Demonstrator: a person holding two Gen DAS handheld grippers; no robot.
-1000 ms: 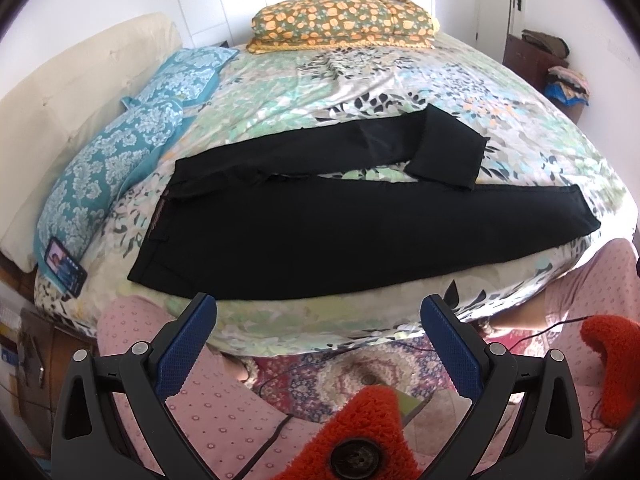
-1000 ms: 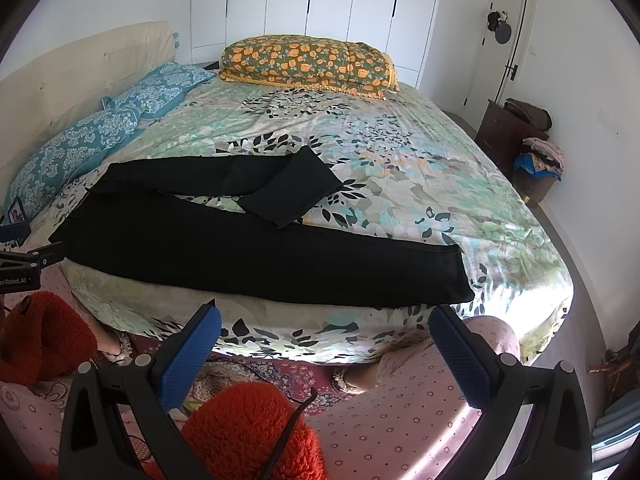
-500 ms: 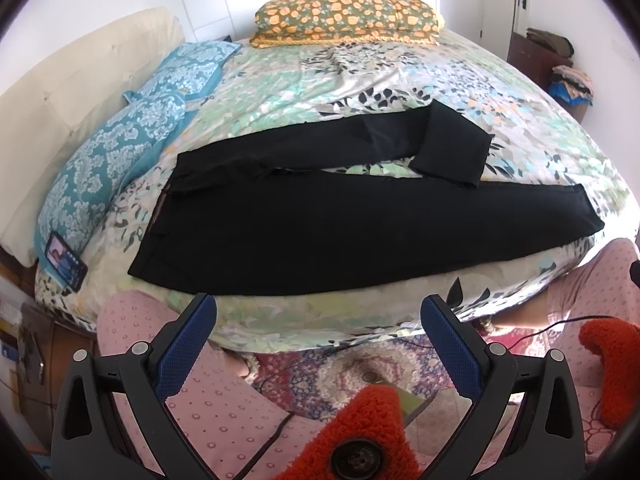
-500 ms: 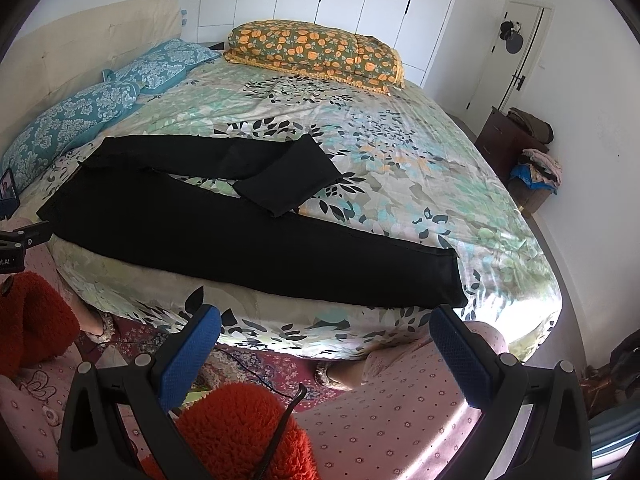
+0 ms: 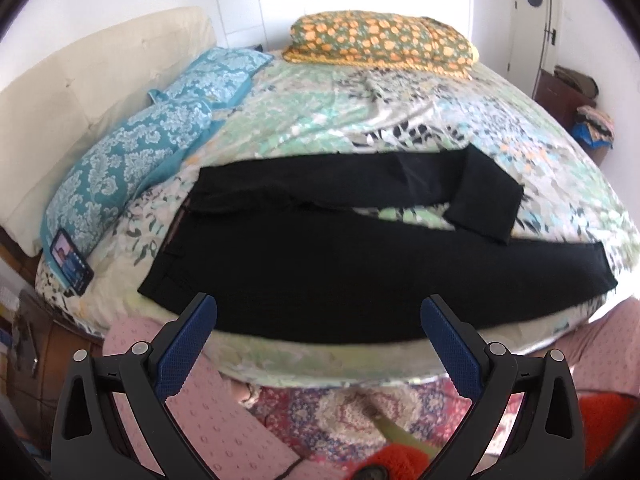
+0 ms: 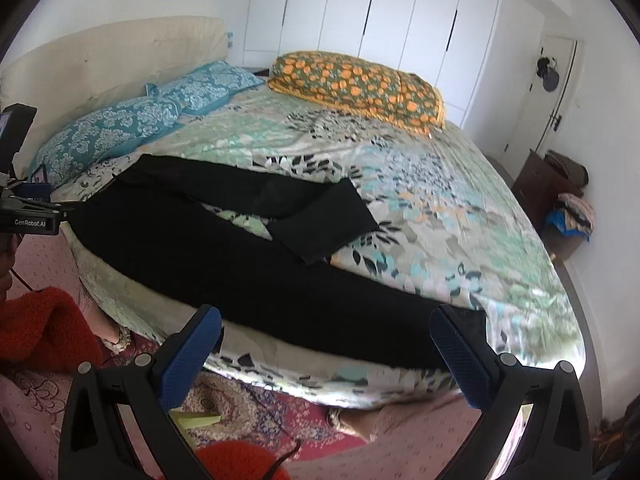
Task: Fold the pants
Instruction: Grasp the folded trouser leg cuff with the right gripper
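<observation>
Black pants point(image 5: 320, 256) lie spread along the near edge of the floral bed point(image 5: 360, 120), waistband to the left. The near leg runs straight to the right; the far leg is folded back on itself at its end point(image 5: 484, 200). They also show in the right wrist view point(image 6: 240, 256), with the near leg's hem point(image 6: 460, 336) by my right finger. My left gripper point(image 5: 318, 320) is open and empty, just short of the pants' near edge. My right gripper point(image 6: 324, 332) is open and empty, over the near leg's lower part.
Two blue pillows point(image 5: 132, 160) and a phone point(image 5: 70, 266) lie at the bed's left side. An orange-flowered pillow point(image 5: 380, 40) sits at the far end. A dark cabinet point(image 6: 548, 184) with clothes stands at the right wall. A patterned rug point(image 5: 340, 408) covers the floor below.
Both grippers have moved forward toward the bed's near edge; the pants now fill more of each view. The pants have not moved.
</observation>
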